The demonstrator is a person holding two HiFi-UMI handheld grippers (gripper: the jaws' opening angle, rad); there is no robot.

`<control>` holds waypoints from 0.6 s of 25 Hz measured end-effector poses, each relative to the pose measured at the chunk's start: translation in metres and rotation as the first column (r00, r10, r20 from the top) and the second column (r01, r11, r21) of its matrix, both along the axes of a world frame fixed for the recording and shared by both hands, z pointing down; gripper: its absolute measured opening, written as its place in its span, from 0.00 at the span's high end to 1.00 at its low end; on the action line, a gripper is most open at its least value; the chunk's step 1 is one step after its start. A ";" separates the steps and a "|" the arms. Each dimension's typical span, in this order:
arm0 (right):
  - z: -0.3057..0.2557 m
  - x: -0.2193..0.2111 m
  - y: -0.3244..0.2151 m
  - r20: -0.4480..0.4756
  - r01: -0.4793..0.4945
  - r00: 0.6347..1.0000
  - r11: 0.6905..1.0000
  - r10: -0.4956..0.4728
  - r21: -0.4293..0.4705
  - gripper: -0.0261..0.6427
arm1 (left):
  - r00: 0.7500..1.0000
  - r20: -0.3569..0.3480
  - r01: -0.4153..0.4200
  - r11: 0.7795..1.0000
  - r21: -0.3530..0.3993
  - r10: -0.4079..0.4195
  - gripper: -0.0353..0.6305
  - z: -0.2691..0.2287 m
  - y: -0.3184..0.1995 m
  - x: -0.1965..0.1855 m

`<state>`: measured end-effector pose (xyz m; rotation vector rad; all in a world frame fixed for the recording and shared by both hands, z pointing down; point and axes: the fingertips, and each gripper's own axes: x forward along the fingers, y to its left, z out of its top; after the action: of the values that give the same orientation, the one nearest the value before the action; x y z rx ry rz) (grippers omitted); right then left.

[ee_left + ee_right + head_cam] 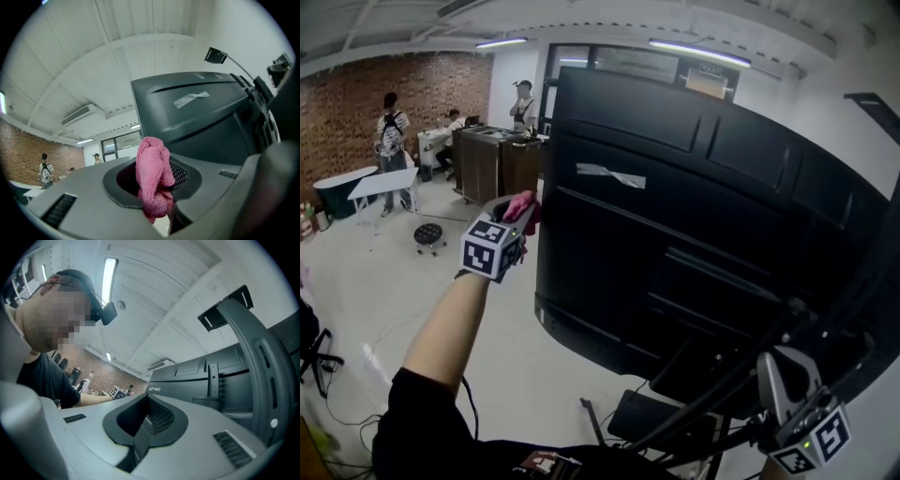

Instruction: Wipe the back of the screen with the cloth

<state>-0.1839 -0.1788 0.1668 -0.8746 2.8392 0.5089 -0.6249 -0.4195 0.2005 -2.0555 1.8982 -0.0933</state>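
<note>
Brick-walled room; pink cloth [152,173] clamped in left tongs [518,216] beside screen [675,216] (right tongs [147,422] closed)

Right gripper [143,430] with jaws pressed together on nothing. Beyond the fingertips, the dark back of the screen [197,376]; right of them, a curved stand arm [255,357]. Left of the fingers, a person's forearm [93,399], outstretched toward the screen's edge.
</note>
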 end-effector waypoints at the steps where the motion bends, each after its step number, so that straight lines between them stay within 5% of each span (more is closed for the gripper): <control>1: 0.007 -0.011 -0.005 -0.001 0.004 1.000 1.000 -0.004 -0.025 0.95 | 1.000 -0.010 -0.015 1.000 0.000 0.015 0.80 0.010 -0.010 0.006; 8: 0.071 -0.074 -0.014 -0.044 0.055 0.997 0.981 -0.065 -0.188 0.95 | 0.998 -0.056 -0.007 0.997 0.076 0.012 0.84 0.023 -0.019 0.042; 15: 0.097 -0.058 -0.012 -0.023 0.068 0.997 0.973 -0.075 -0.222 0.95 | 0.982 0.100 -0.170 0.980 0.105 0.160 0.83 0.017 0.001 0.166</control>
<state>-0.2422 -0.1905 0.2638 -0.7996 2.9848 0.2006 -0.4591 -0.4189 0.2178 -2.0860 1.6339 -0.0379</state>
